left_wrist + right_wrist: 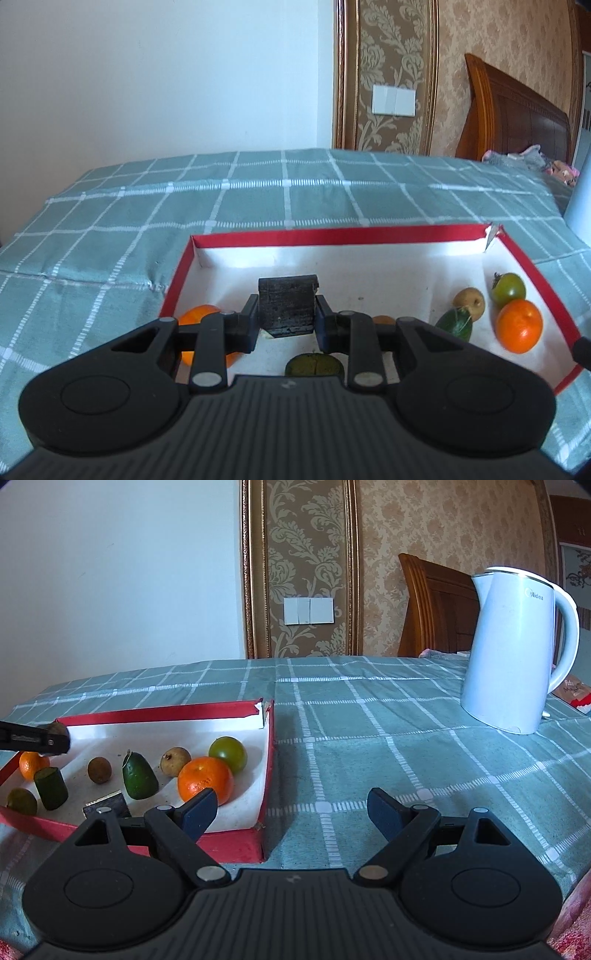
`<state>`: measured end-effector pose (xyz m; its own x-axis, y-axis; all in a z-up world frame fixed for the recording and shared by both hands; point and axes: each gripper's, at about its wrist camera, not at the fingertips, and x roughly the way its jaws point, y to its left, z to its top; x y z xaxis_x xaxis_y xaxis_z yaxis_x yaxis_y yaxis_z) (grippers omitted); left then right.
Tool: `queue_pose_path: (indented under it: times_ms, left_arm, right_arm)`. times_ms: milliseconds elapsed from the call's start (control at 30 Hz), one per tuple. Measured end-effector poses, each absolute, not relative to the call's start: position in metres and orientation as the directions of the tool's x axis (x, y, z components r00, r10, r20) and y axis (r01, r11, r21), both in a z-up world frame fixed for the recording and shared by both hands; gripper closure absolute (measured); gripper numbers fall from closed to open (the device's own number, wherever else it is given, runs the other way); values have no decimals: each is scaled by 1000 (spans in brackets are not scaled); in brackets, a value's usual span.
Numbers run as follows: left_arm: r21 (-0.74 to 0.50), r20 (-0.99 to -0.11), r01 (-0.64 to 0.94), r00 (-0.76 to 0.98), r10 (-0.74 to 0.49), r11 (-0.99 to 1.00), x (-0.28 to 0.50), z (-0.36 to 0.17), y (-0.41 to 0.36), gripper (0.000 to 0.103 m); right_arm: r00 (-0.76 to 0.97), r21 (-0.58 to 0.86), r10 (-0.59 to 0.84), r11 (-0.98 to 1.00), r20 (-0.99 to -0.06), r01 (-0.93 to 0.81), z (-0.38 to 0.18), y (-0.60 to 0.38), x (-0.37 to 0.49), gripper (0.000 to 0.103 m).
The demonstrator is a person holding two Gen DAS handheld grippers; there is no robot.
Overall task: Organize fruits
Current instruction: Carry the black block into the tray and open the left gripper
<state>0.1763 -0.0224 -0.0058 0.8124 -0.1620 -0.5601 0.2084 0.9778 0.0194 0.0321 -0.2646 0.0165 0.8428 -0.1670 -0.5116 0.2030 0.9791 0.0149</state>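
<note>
With the left gripper (286,325) clamped nearly shut on a dark chunk (288,295) above the middle of the red tray (332,236), lower it into the bare patch at 12 o'clock, clear of the 2 oranges. The right gripper (291,812) gapes wide, empty. The kettle (513,657) reads "Midea".
</note>
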Motion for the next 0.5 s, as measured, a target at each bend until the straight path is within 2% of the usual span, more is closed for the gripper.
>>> queue_pose_path:
  times_ms: [200,400,500]
  left_arm:
    - [-7,-601,197,782,-161,980,187,-17,-22,76]
    - [-6,-603,195,781,-160,981,187,-17,-22,75]
    - [2,-601,186,786,-148,982,184,-14,-23,66]
  right_arm:
    - [841,13,-164,980,-516,199,16,-263,33,14]
    - [839,7,-165,980,-518,197,16,-263,33,14]
    - [837,3,-166,981,-521,196,15,-262,33,14]
